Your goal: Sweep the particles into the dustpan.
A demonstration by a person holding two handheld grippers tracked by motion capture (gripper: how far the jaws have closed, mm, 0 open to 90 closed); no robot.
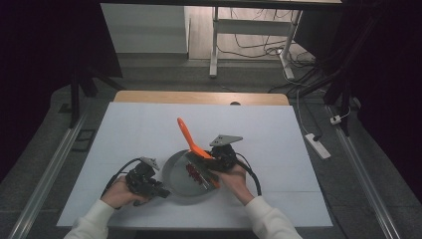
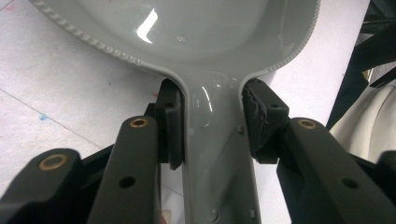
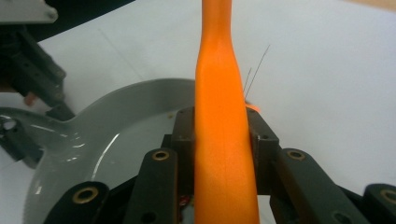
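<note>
A shallow grey pan (image 1: 179, 186) lies at the near middle of the white table, with small red pieces (image 1: 192, 172) in it. My left gripper (image 1: 160, 190) is shut on the pan's short handle (image 2: 212, 154); its pads (image 2: 170, 123) press both sides of it. The right gripper (image 1: 208, 162) sits above the pan's right rim and is shut on an orange spatula (image 1: 187, 134). The spatula's handle (image 3: 222, 116) rises up and away to the far left, while its blade end slants down across the pan by the red pieces.
The white table sheet (image 1: 149, 129) has free room on the far half and along both sides. Beyond the table's wooden far edge (image 1: 199, 97) stand a desk frame (image 1: 215, 45) and floor cables. A power strip (image 1: 318, 146) lies on the floor to the right.
</note>
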